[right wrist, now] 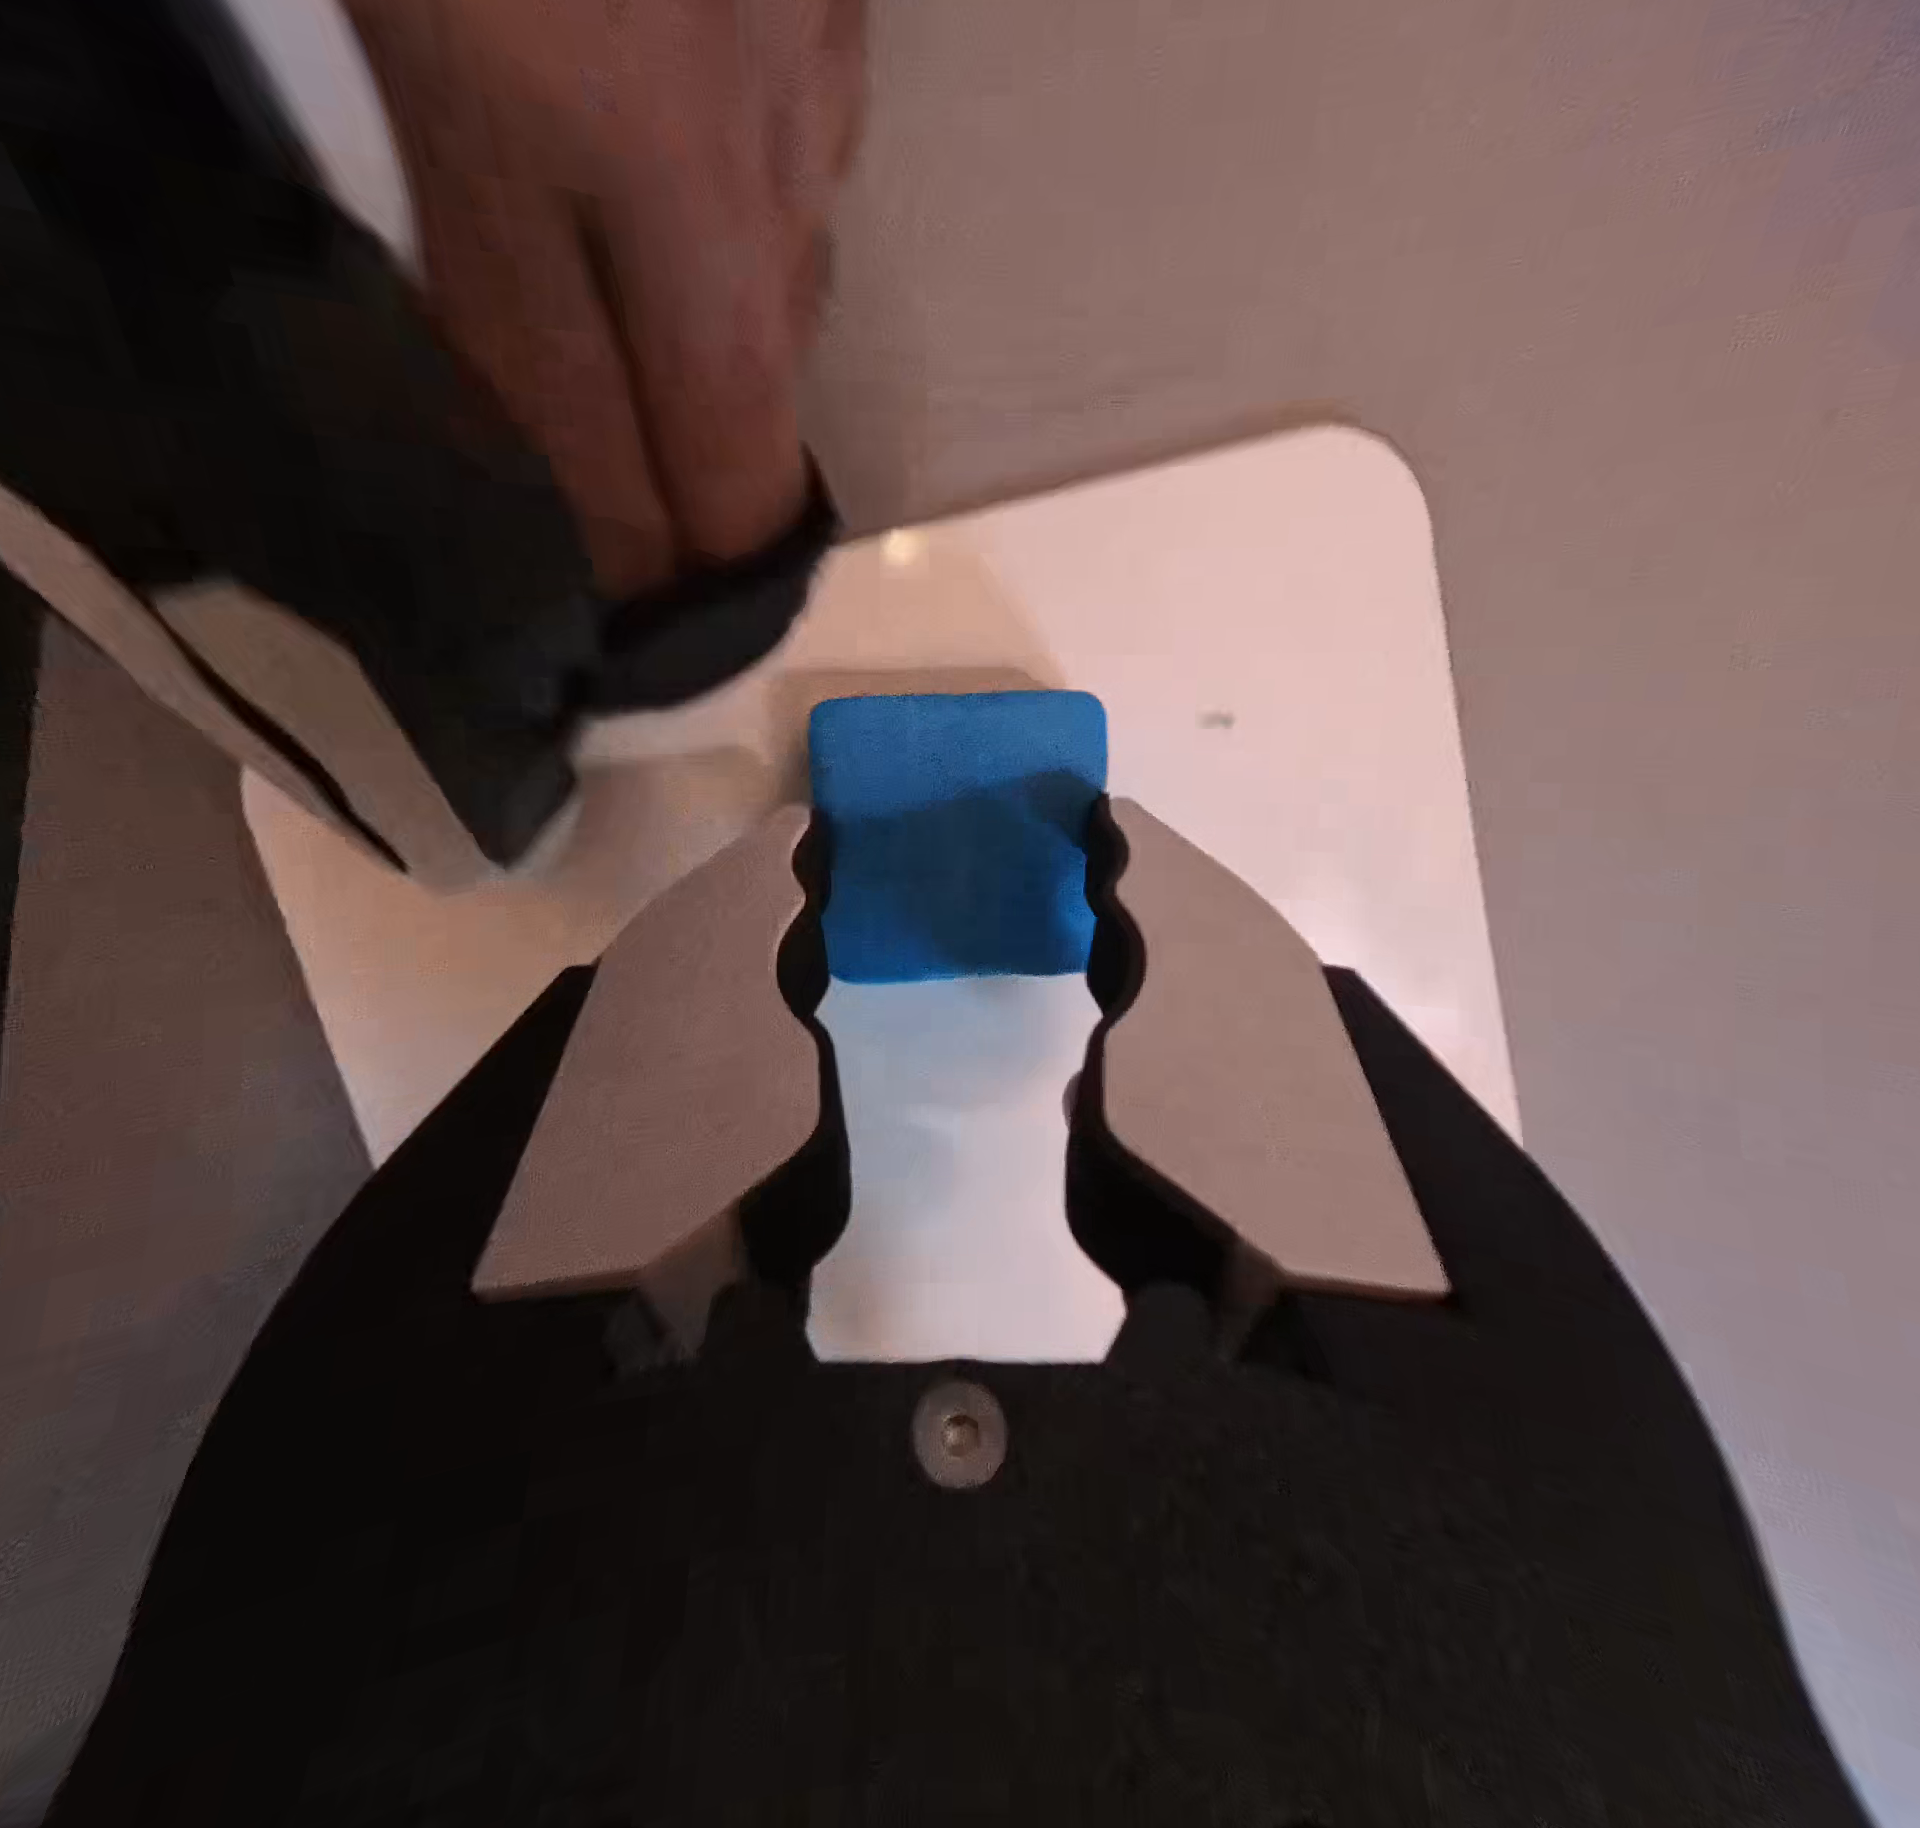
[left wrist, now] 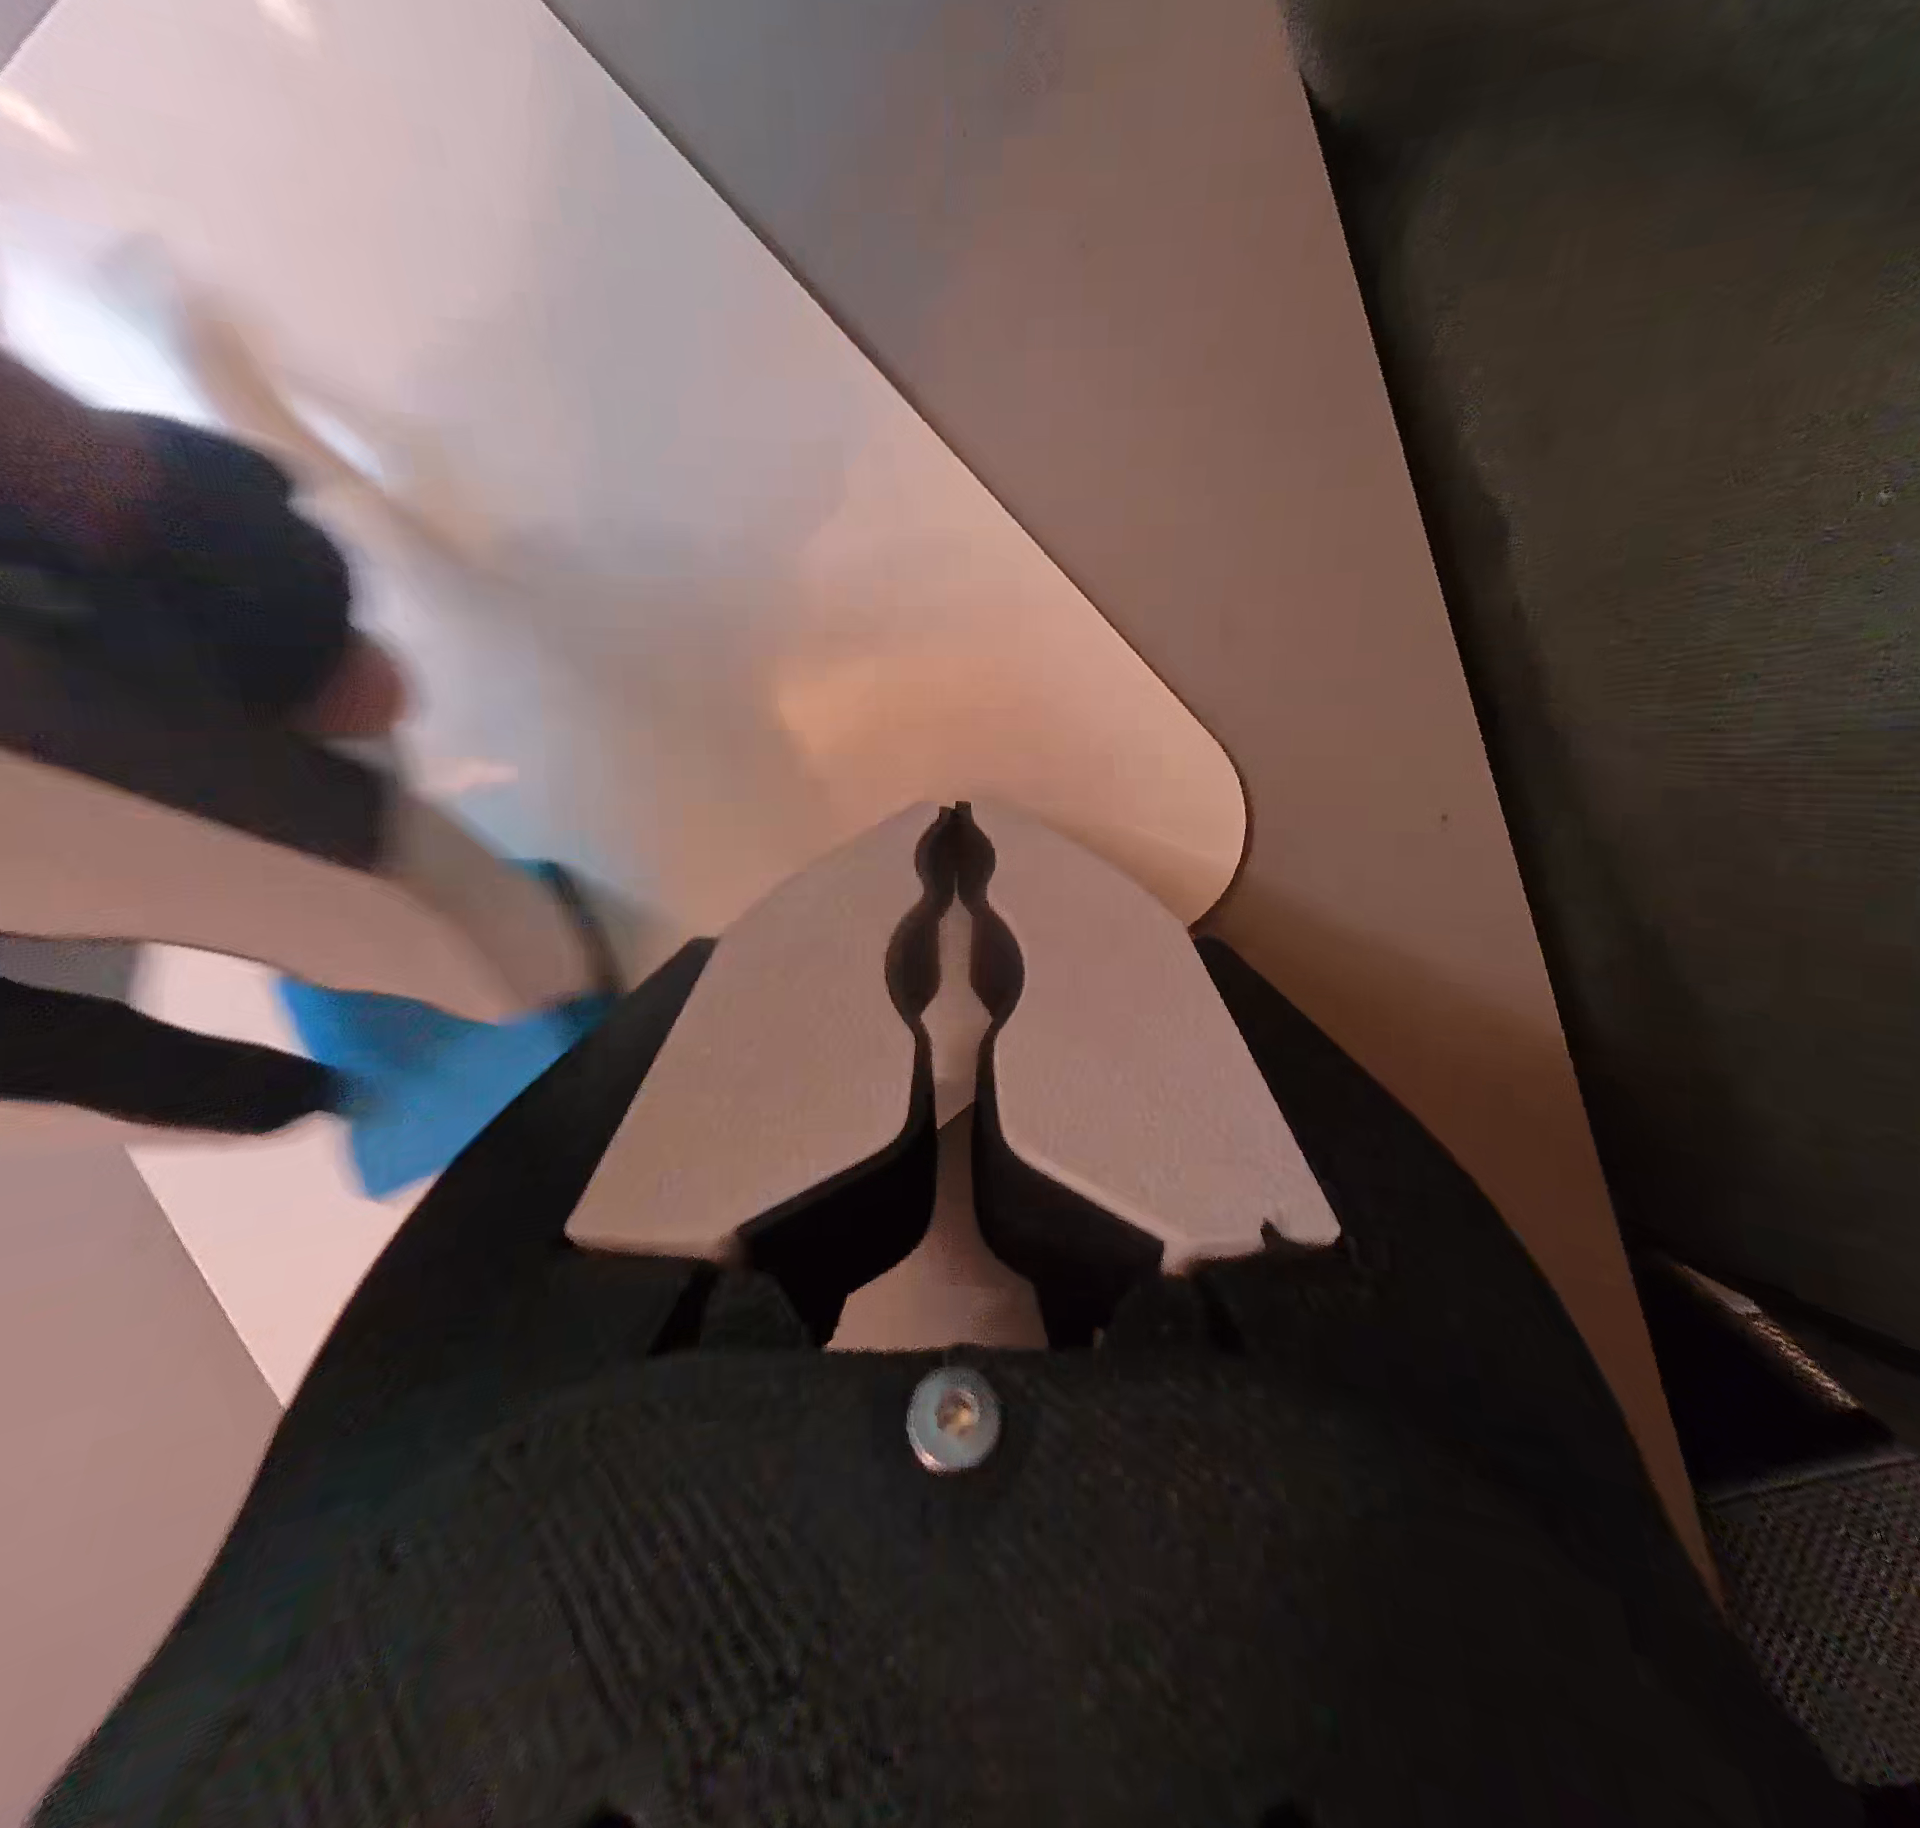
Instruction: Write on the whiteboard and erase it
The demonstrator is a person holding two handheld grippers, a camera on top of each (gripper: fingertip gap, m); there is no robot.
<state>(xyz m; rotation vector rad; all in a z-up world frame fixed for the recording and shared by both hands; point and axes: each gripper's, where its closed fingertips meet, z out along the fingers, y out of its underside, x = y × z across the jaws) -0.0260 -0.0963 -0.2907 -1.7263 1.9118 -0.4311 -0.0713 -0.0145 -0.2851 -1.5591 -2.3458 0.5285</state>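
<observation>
A small white whiteboard [left wrist: 582, 448] with rounded corners lies flat on a pale table; it also shows in the right wrist view [right wrist: 1247, 635]. My left gripper [left wrist: 956, 810] is shut and empty, its tips resting on the board near its rounded corner. My right gripper [right wrist: 956, 833] is shut on a blue eraser block [right wrist: 956, 822] and holds it against the board. The right gripper and the eraser [left wrist: 416, 1082] show blurred at the left of the left wrist view. The left gripper [right wrist: 416, 739] shows at the upper left of the right wrist view, held by a hand [right wrist: 623, 220].
The pale table [left wrist: 1091, 324] lies under the board, and its edge runs along the right. Beyond the edge are dark grey fabric [left wrist: 1662, 531] and a dark mesh surface [left wrist: 1829, 1591]. A small dark speck [right wrist: 1216, 718] sits on the board.
</observation>
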